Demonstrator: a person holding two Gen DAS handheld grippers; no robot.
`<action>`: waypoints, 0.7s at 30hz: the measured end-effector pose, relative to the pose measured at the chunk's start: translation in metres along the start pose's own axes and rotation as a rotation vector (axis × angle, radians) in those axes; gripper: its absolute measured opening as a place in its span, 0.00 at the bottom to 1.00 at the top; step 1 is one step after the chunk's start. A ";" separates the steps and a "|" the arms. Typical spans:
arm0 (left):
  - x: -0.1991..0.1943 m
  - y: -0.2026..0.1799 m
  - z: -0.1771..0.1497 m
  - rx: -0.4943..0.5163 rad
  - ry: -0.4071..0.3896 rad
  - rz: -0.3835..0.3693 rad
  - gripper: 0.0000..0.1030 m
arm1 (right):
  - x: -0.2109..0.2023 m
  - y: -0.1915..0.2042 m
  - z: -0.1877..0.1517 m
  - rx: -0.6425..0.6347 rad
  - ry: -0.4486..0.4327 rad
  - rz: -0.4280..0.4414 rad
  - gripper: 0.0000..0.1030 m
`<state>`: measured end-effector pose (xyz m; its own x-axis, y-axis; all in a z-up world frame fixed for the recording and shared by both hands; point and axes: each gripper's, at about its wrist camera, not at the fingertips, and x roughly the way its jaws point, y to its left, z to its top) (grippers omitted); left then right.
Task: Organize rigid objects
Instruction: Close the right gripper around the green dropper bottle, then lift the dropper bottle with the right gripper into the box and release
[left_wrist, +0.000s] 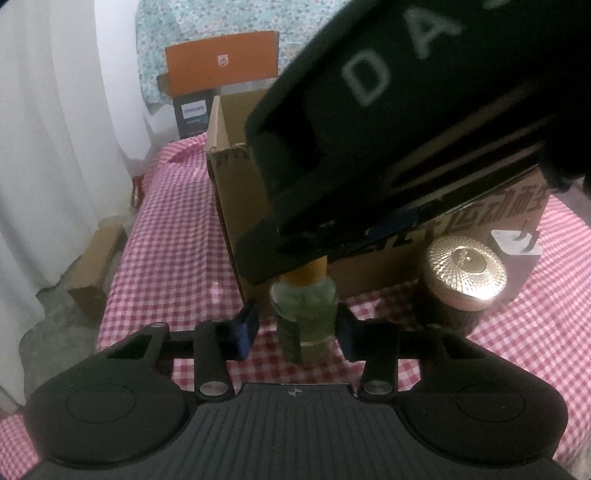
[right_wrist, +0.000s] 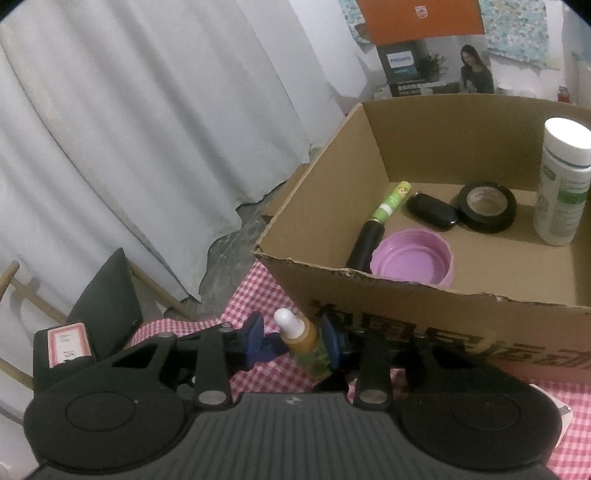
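Your left gripper (left_wrist: 295, 328) has the small green dropper bottle (left_wrist: 303, 314) standing upright between its blue pads: the right pad touches the glass, the left pad sits just clear, so the jaws are not clamped. Your right gripper (right_wrist: 295, 341) reaches the same dropper bottle (right_wrist: 301, 341) from above, its pads straddling the amber collar below the white tip; the right pad seems to touch, but blur and shadow leave that grip uncertain. The bottle stands on the checked cloth of the bench (left_wrist: 166, 240), just in front of the cardboard box (right_wrist: 406, 306). A gold-lidded jar (left_wrist: 463, 277) stands near, to its right.
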<state>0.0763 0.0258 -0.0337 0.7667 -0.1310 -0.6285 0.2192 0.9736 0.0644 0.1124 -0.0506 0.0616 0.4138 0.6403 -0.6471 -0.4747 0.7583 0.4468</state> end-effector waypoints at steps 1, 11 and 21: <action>-0.001 -0.001 -0.001 0.002 -0.001 -0.002 0.33 | 0.001 0.000 0.000 -0.004 0.000 -0.005 0.33; -0.001 0.001 -0.003 -0.004 -0.007 0.003 0.30 | 0.001 0.001 -0.002 -0.012 -0.003 -0.013 0.24; -0.039 0.003 0.005 0.001 -0.067 0.029 0.30 | -0.019 0.016 -0.003 -0.038 -0.031 0.016 0.24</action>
<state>0.0506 0.0329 -0.0051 0.8113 -0.1155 -0.5731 0.1975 0.9768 0.0826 0.0949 -0.0510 0.0796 0.4296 0.6563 -0.6203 -0.5101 0.7432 0.4330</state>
